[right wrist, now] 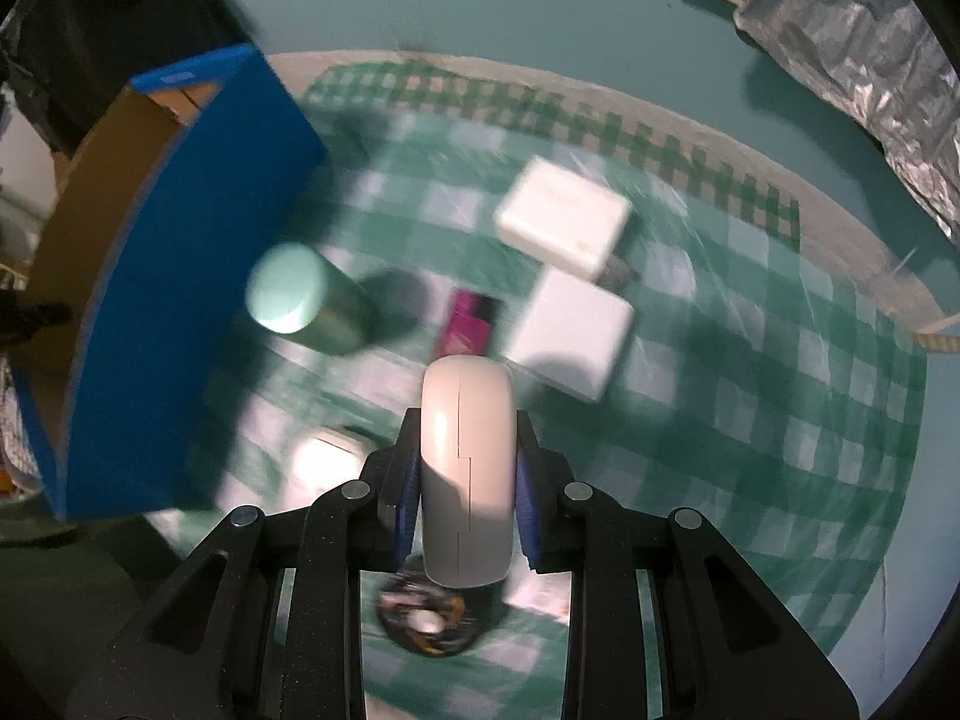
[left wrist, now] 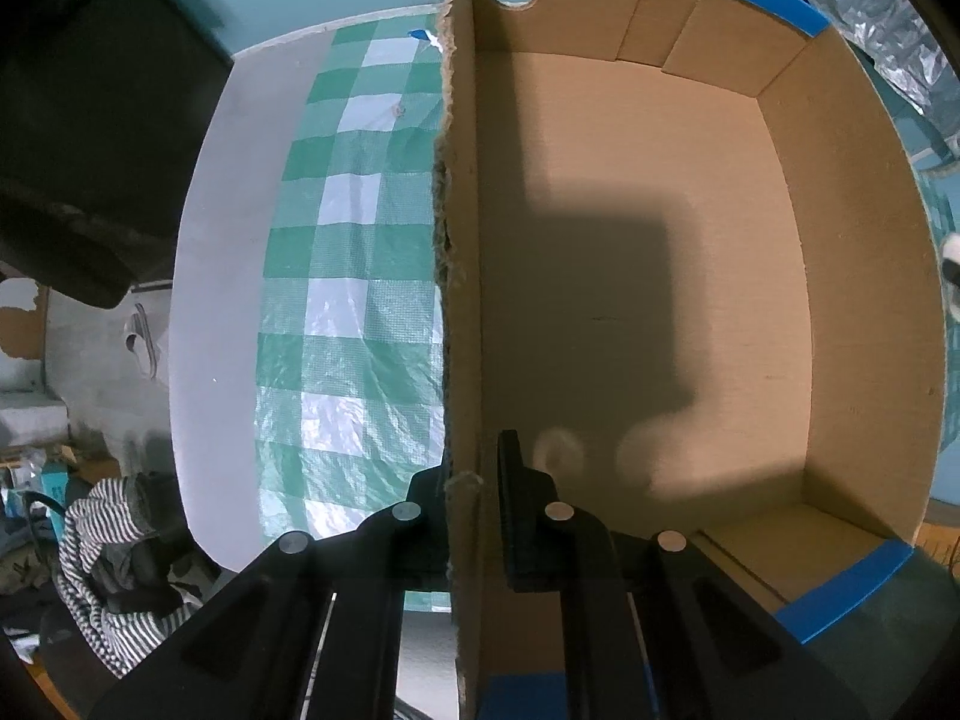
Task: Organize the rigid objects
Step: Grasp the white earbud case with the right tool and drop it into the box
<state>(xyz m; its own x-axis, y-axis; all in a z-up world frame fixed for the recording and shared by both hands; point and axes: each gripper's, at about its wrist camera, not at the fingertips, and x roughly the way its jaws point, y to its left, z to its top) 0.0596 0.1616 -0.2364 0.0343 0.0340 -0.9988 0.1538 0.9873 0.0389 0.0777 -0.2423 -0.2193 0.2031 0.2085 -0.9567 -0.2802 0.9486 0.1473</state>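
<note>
Grip check: your left gripper is clenched on the torn side wall of the cardboard box, one finger inside, one outside. Your right gripper clasps a pale rounded case above the checked cloth, beside the box.

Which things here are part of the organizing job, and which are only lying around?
Job: cardboard box, white case held in right gripper, left gripper clamping the box wall, green canister, two white boxes, pink item.
Around: striped cloth, foil.
</note>
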